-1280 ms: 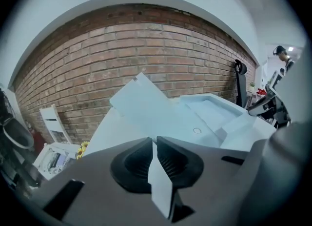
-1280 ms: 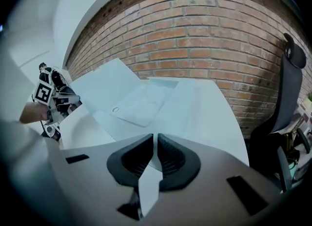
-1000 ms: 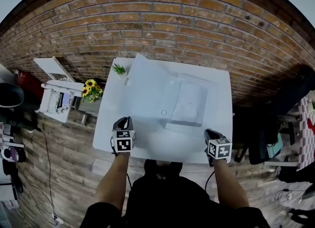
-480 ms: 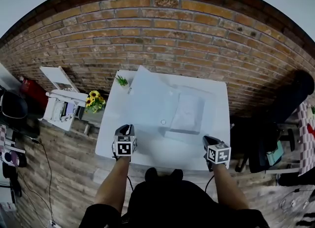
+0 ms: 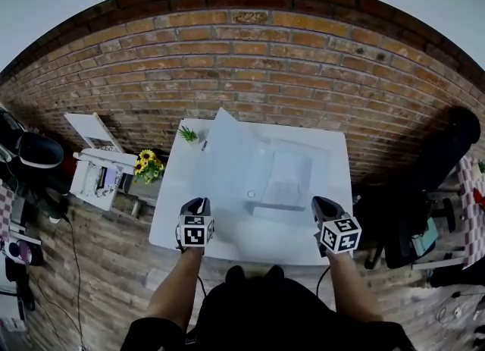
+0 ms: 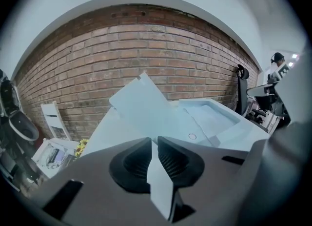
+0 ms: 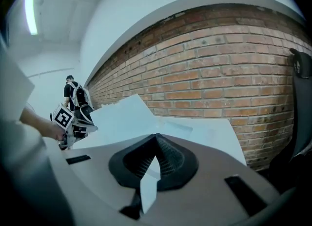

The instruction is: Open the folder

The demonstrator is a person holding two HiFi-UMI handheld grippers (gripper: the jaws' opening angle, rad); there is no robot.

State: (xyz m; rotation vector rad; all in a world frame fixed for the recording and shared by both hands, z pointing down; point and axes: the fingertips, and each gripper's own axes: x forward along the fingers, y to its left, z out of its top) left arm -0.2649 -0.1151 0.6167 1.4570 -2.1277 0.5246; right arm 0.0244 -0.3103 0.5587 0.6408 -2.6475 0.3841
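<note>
Nearest to us, the right gripper (image 5: pixel 324 207) has lifted away from the near edge of the white table (image 5: pixel 170 224) within the last second, and its jaws are now pressed together on nothing. The left gripper (image 5: pixel 195 204) has hardly moved. Its jaws have just been opening a little and now stand a narrow slit apart, with only the tabletop showing through them. Neither tool touches the folder (image 5: pixel 239 179), which lies in the middle of the table just beyond them, where it lay a second ago. Its snap fastener (image 5: pixel 251 194) is undone, and loose sheets (image 5: pixel 288 175) lie exposed in its right half. Farther back, its cover (image 5: pixel 221 139) stands raised as before, leaning towards the left rear corner in front of the brick wall (image 5: pixel 250 61). We judge the folder already open and the hands drawing back, so little of the task seems left.
</note>
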